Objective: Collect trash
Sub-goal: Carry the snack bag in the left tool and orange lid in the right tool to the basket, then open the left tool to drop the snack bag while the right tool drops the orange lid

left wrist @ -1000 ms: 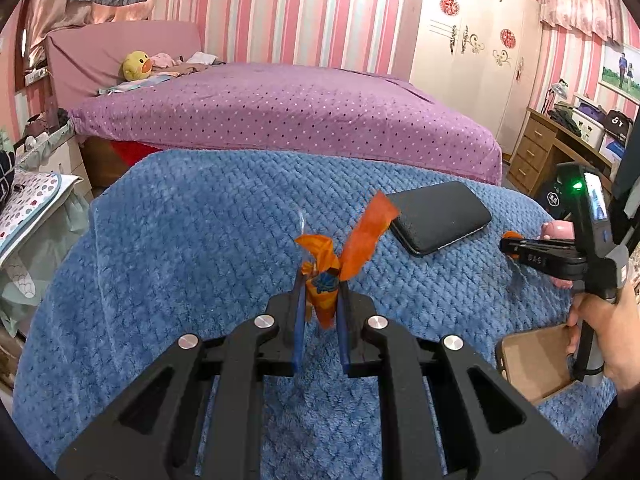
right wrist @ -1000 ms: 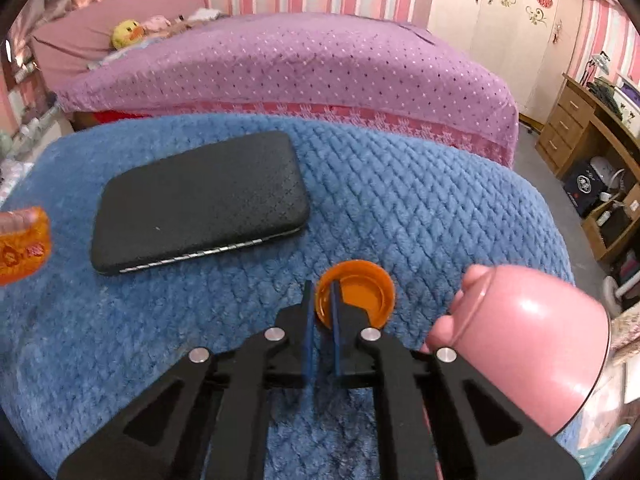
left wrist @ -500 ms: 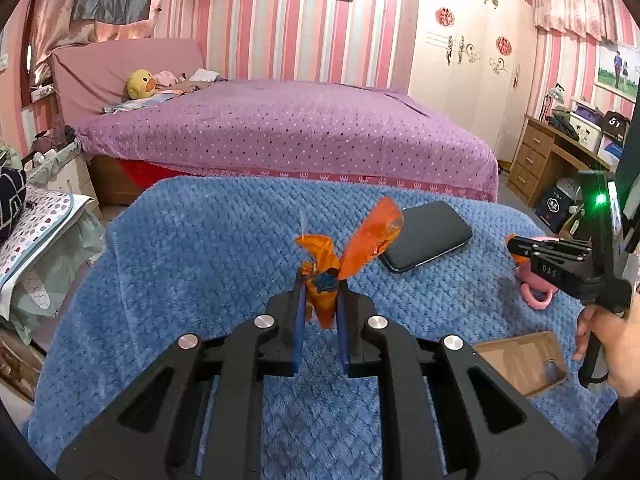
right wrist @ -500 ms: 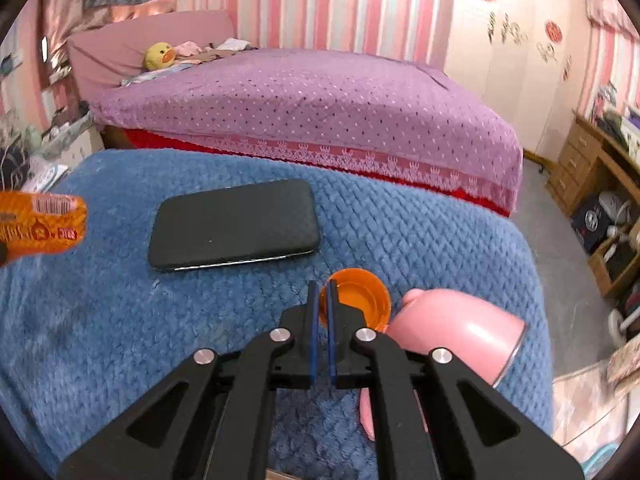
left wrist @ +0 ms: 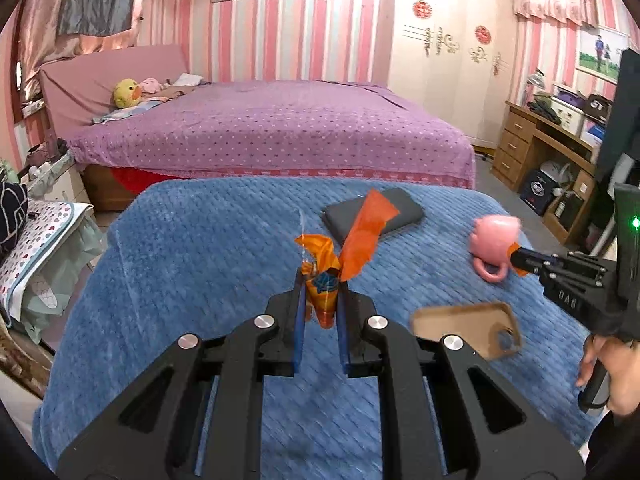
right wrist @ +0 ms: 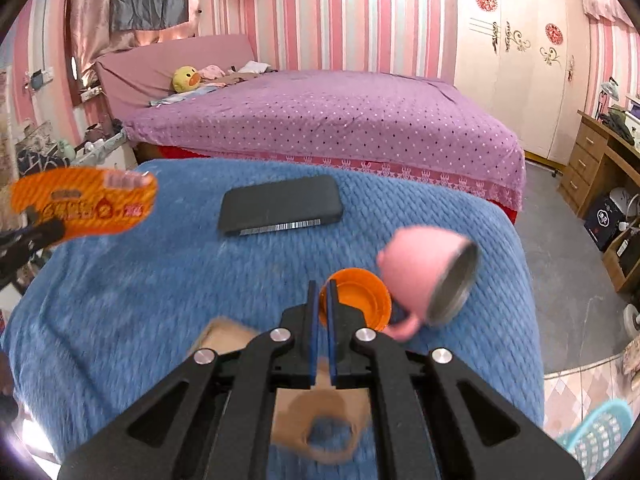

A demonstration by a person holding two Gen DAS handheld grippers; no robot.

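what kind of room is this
Almost certainly a home bedroom: a large bed with a purple dotted cover and a yellow duck plush near its head, a tall cream wardrobe along the striped pink wall, and a wooden desk with drawers at the side.

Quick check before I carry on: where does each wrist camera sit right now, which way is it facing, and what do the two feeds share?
Left wrist: sits behind the left claw, looking forward and down across the blue blanket toward the purple bed; shows its claw shut on an orange wrapper, plus the right claw and the hand holding it.
Right wrist: sits behind the right claw, facing the same way; shows its claw shut on an orange cap.
Shared: black case, pink cup, brown phone cover, wrapper, blanket, bed.
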